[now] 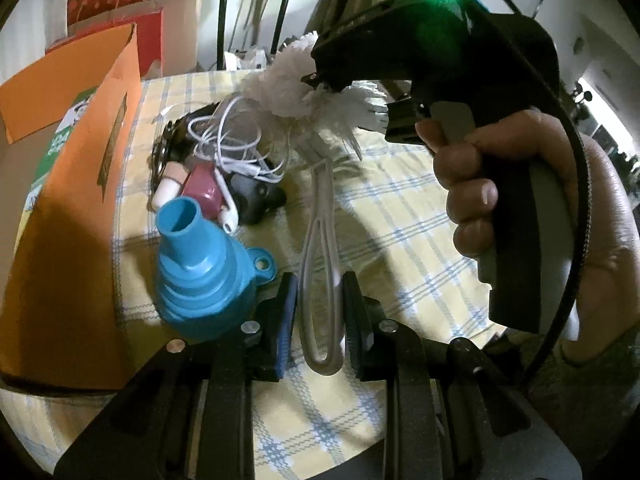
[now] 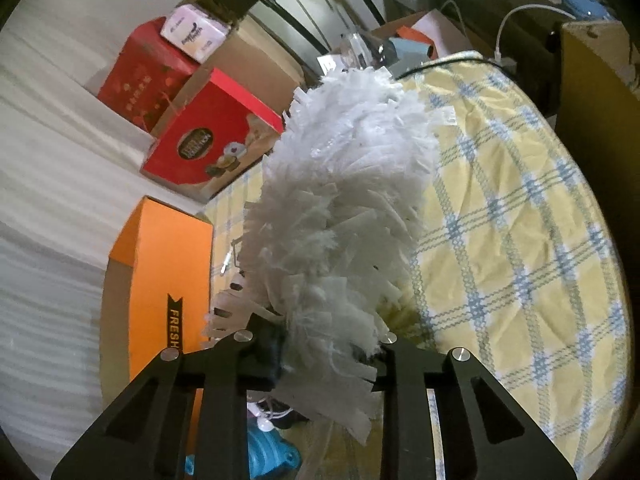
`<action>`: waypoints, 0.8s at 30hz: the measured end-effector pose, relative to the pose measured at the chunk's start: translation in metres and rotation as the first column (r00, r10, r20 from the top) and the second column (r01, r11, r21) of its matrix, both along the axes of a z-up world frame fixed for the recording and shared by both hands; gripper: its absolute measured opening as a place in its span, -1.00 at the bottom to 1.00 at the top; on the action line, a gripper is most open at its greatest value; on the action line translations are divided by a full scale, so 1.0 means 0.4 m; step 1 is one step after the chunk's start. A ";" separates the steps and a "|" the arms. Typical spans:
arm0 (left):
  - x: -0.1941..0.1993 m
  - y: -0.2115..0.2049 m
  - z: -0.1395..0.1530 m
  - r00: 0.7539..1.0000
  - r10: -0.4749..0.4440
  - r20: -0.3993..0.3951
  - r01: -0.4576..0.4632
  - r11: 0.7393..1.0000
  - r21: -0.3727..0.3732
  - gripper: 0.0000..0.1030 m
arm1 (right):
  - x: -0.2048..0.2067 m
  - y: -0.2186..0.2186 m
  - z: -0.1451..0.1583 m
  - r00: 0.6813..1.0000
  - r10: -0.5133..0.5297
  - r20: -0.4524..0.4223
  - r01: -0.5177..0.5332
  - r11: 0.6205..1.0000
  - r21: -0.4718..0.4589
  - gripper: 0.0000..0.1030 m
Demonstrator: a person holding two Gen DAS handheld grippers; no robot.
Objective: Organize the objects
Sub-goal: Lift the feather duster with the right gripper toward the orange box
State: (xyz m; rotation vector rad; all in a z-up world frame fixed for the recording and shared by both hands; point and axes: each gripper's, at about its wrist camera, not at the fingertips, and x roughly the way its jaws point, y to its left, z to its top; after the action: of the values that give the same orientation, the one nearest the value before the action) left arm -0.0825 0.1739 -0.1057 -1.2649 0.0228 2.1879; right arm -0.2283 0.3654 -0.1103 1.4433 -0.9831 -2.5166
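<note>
A white fluffy duster (image 2: 340,208) is clamped by its head in my right gripper (image 2: 324,344); in the left wrist view the same gripper (image 1: 320,80) holds that head (image 1: 288,92) above the table. The duster's grey loop handle (image 1: 320,280) runs down between the fingers of my left gripper (image 1: 320,308), which stand on either side of it, apart from it. A blue collapsible funnel (image 1: 204,268) stands just left of my left gripper. Behind it lies a pile of white earphones (image 1: 236,148), a pink item (image 1: 206,192) and a dark object (image 1: 256,196).
An open orange box (image 1: 80,200) stands at the left table edge, also in the right wrist view (image 2: 168,280). Red boxes (image 2: 216,136) and cardboard boxes sit behind it. The yellow checked tablecloth (image 2: 500,240) stretches to the right. A white cable (image 2: 516,20) lies at the far edge.
</note>
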 end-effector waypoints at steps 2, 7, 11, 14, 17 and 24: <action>0.008 0.002 0.014 1.000 -0.003 -0.010 0.003 1.000 0.006 -0.59 | 0.009 0.004 0.016 1.000 -0.005 -0.012 0.005 1.000 0.001 -0.53; 0.034 -0.008 0.056 0.999 -0.009 -0.033 0.010 0.999 0.032 -0.59 | 0.031 0.006 0.074 0.999 -0.003 -0.042 0.003 1.000 0.007 -0.53; 0.036 -0.021 0.093 0.999 -0.009 -0.045 0.011 0.998 0.055 -0.59 | 0.045 -0.002 0.123 0.998 -0.002 -0.068 0.003 1.000 0.013 -0.53; 0.031 -0.033 0.124 0.998 -0.005 -0.062 0.010 0.997 0.075 -0.59 | 0.059 -0.015 0.165 0.996 0.005 -0.092 -0.003 1.000 0.018 -0.53; 0.030 -0.050 0.153 0.997 0.002 -0.083 0.006 0.996 0.091 -0.59 | 0.068 -0.032 0.209 0.993 0.014 -0.117 -0.011 1.000 0.028 -0.53; 0.039 -0.110 0.211 0.994 0.027 -0.109 -0.015 0.993 0.117 -0.59 | 0.074 -0.084 0.282 0.987 0.040 -0.156 -0.035 0.999 0.037 -0.53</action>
State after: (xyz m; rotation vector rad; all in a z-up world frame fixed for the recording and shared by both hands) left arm -0.0669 0.1298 -0.0212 -1.0843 -0.0730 2.2406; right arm -0.1988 0.3320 0.0023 1.2370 -0.8826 -2.5850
